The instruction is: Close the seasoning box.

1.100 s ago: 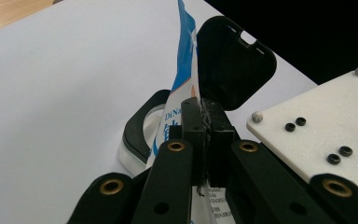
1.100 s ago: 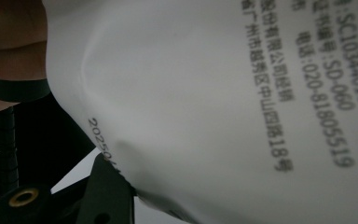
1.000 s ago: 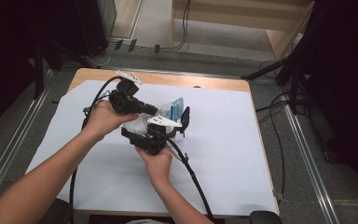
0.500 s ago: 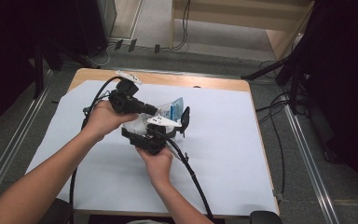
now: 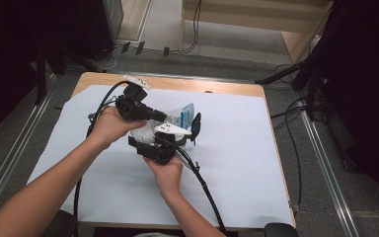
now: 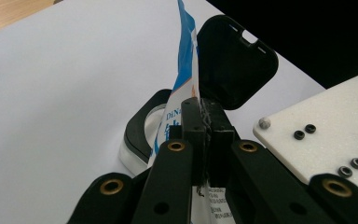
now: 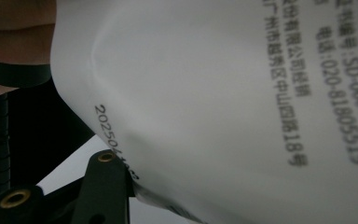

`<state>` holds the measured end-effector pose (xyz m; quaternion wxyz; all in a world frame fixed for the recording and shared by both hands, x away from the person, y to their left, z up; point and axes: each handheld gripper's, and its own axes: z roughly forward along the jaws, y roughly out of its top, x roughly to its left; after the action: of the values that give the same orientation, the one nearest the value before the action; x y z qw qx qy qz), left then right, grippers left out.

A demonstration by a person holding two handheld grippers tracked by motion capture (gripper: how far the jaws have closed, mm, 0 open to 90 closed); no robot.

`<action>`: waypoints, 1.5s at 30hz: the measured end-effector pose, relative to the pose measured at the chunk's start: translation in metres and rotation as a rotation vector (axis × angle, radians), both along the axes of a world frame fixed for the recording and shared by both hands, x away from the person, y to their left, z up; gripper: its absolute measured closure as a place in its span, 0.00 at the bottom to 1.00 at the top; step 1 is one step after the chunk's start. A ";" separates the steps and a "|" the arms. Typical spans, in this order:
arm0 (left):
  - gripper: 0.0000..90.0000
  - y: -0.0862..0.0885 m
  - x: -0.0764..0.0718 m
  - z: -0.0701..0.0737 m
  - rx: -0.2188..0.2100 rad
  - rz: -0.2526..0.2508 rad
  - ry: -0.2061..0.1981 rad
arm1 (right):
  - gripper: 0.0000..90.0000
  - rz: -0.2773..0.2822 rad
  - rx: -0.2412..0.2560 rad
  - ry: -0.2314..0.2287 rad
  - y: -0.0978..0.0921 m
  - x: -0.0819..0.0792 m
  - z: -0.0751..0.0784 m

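Left gripper [image 6: 204,122]: my jaws are pressed together on the upper edge of the pouch [image 6: 186,70], which stands up between them like a thin fin.
Pouch: a blue-and-white printed plastic bag, held above the white table cover [image 5: 256,163] between my two tools, mid-table in the high view [image 5: 180,117].
Handling: I judge it light, soft and slick; the film buckles, so the flat sealed edge is the surest place to pinch.
Container: a clear box [image 6: 137,140] with a black rim sits on the table just below the pouch, its black lid [image 6: 235,70] hinged up; what is inside I cannot tell.
Right gripper [image 5: 164,142]: the pouch's white back [image 7: 223,107] lies against one jaw; whether I am clamped on it I cannot tell.
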<state>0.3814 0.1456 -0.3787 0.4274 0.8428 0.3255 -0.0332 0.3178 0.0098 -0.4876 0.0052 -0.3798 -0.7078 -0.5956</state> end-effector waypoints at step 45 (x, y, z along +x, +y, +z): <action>1.00 -0.002 -0.001 0.004 -0.002 -0.011 -0.012 | 0.64 -0.005 0.063 0.017 -0.002 0.000 0.001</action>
<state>0.3800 0.1435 -0.3743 0.4297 0.8444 0.3184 -0.0309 0.3181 0.0080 -0.4863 0.0218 -0.3862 -0.6876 -0.6145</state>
